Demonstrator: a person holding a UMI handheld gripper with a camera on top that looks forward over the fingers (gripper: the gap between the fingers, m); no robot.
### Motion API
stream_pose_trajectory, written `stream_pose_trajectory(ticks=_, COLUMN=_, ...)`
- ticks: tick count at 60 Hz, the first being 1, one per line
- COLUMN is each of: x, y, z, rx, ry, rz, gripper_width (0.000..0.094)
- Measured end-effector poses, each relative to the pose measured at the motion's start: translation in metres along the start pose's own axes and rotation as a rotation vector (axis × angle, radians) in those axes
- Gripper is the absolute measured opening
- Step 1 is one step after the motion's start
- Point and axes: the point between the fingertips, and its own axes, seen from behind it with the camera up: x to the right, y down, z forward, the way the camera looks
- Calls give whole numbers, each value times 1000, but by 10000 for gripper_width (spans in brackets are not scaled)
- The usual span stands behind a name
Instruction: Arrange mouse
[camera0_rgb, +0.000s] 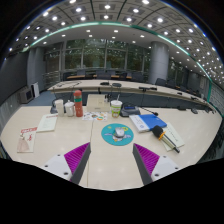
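Gripper (105, 160) stood wide open, holding nothing, well back from the work. Mouse (119, 131) lay on a round teal mat (106, 137) on the table (60, 145), beyond the fingers. Whether arranging remained, couldn't tell; no grasp begun.

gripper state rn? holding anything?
Gripper: open, holding nothing. The mouse sits on its round teal mat on the table, just ahead of the fingers, untouched.

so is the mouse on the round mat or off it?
On: the mouse sits on the round teal mat, ahead of the open gripper.
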Motion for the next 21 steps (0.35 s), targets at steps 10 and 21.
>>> stream_pose_trajectory(ticks=10, x=-20, y=7, z=-46, rx=20, ry=-9, rz=-2, gripper_width=858)
stream_pose_trajectory(ticks=21, x=-32, y=12, z=-66, rx=16, ry=-20, rz=0, gripper_width=858)
